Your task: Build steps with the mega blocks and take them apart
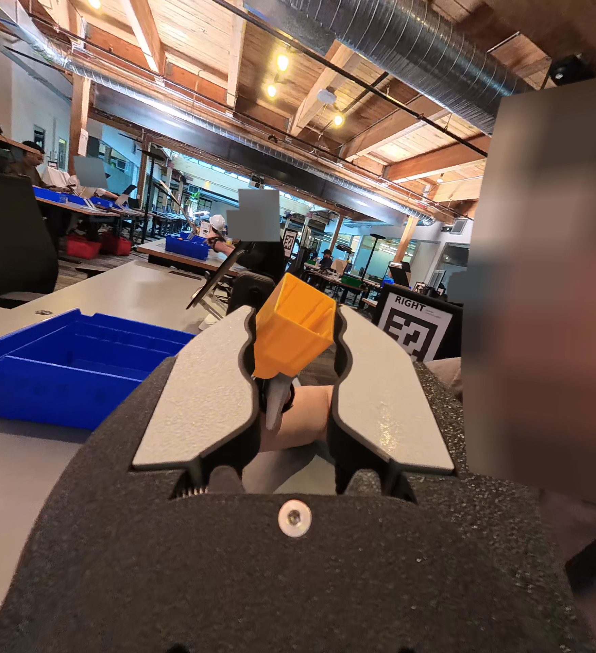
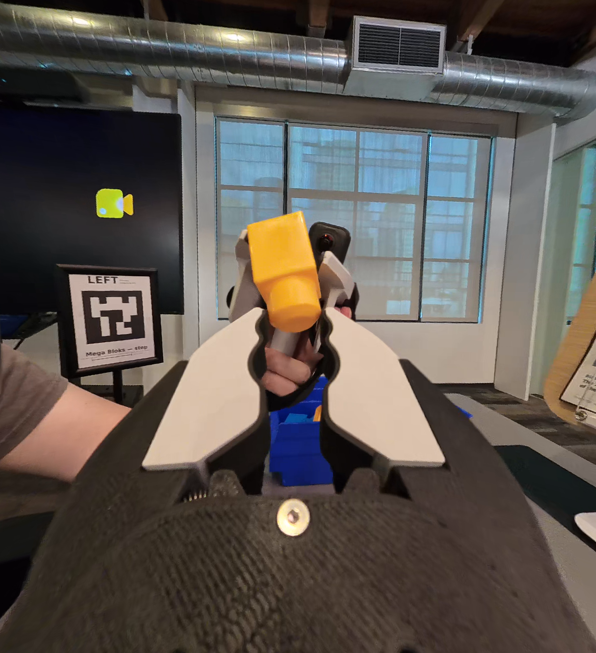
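Bin [image 1: 59, 371] sat on the table at left. We saw the left gripper [image 1: 294, 328] closed on the orange block [image 1: 289, 339], held up in the air, hollow side facing it. Right gripper [image 2: 293, 314] was narrowly open around the block's stud; we could not tell if it gripped.

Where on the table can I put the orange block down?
The orange block could go on the grey table, which is bare behind the blue bin, up to the tilted black panel, and again in front of the bin. The right side is hidden.
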The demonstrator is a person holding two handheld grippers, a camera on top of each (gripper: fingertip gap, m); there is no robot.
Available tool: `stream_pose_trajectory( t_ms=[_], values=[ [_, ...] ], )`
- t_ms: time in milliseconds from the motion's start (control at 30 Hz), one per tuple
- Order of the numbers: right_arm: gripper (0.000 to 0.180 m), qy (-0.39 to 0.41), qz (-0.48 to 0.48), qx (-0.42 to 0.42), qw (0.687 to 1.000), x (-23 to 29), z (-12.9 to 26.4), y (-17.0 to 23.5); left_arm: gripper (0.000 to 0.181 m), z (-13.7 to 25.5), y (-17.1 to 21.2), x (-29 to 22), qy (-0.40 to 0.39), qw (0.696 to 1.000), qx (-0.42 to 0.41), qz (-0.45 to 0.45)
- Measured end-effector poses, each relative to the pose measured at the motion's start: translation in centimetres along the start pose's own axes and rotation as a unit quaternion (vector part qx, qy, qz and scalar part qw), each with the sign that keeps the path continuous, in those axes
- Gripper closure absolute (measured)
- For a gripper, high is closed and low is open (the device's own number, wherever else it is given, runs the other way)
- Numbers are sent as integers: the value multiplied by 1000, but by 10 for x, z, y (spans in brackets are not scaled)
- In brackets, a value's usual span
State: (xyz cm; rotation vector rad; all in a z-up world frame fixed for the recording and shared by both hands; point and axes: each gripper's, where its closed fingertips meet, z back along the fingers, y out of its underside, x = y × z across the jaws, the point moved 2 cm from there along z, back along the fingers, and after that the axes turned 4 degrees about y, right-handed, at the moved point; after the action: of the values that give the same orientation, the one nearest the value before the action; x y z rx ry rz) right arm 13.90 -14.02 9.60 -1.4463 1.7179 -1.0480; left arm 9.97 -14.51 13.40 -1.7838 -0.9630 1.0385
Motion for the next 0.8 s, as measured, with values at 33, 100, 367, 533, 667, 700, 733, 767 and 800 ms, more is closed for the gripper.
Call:
stream_pose_trajectory(
  t_ms=[33,100,367,533,667,700,733,767,800],
  values=[
    [151,-5,-2,4,1000,0,0,-1,139,1,1,0,-1,1000,4,-3],
    [152,-15,-5,18,1000,-2,1,-6,142,8,0,0,-4,1000,8,-12],
    [151,165,-8,449,878,-79,65,25,145,94,-15,39,-302,932,161,-117],
    [151,275,-36,646,711,-112,140,67,153,156,-28,33,-439,864,213,-121],
    [151,301,-59,728,614,-122,169,93,149,188,-32,28,-496,835,218,-92],
    [151,302,-64,742,595,-123,173,98,148,190,-33,26,-500,835,212,-89],
    [151,302,-69,756,576,-124,177,103,149,191,-35,25,-499,837,208,-90],
    [151,300,-72,771,557,-124,181,108,149,190,-35,24,-496,838,208,-92],
    [151,298,-69,784,541,-125,184,112,148,190,-35,23,-497,837,211,-93]
  ],
)
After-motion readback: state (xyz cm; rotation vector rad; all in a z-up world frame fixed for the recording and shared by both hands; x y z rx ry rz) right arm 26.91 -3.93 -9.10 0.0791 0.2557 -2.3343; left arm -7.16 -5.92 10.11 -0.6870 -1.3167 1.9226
